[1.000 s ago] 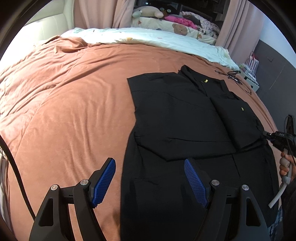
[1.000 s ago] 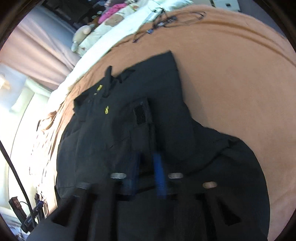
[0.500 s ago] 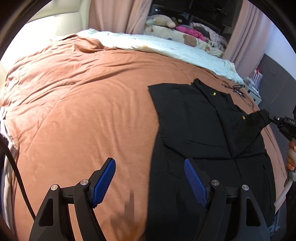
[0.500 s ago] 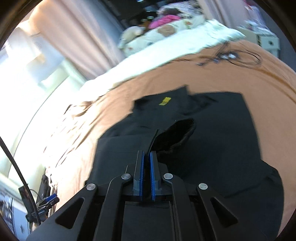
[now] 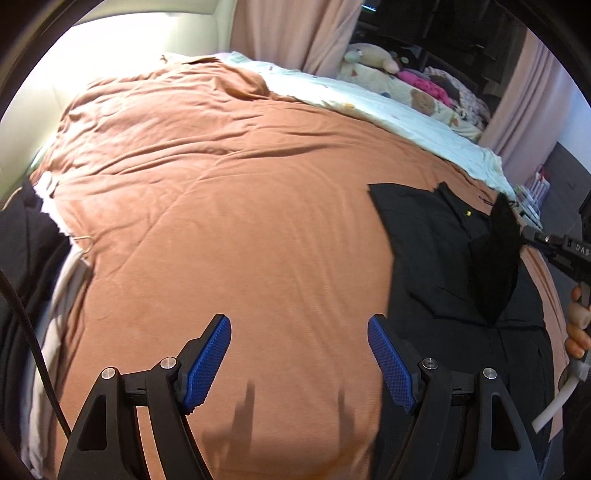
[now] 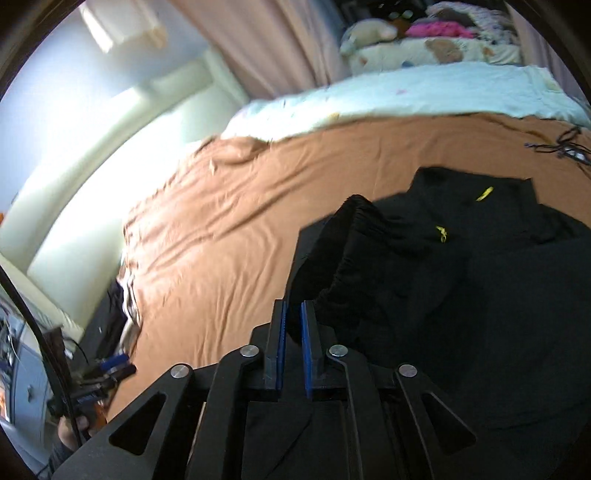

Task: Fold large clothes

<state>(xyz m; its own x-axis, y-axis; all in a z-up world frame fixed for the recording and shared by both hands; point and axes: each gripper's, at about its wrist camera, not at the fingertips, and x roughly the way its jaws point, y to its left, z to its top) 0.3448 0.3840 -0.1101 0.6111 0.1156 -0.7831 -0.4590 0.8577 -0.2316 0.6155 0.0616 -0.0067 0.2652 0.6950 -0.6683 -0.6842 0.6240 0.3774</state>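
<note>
A large black jacket (image 5: 432, 254) with small yellow marks lies spread on the brown bedcover (image 5: 240, 229); it also shows in the right wrist view (image 6: 498, 280). My right gripper (image 6: 291, 317) is shut on the jacket's sleeve cuff (image 6: 343, 240) and holds it lifted above the jacket body. In the left wrist view the right gripper (image 5: 526, 233) shows at the far right with the raised sleeve (image 5: 495, 258). My left gripper (image 5: 299, 347) is open and empty, above bare bedcover to the left of the jacket.
A pale sheet (image 5: 369, 107) and stuffed toys (image 5: 369, 55) lie at the bed's far end. Black cables (image 6: 565, 147) lie on the cover beyond the jacket's collar. Pink curtains (image 5: 295, 33) hang behind. Dark clothing (image 5: 22, 258) hangs off the bed's left edge.
My right gripper has lifted the sleeve off the jacket and carried it up towards the collar. My left gripper has swung left, away from the jacket, and stayed open.
</note>
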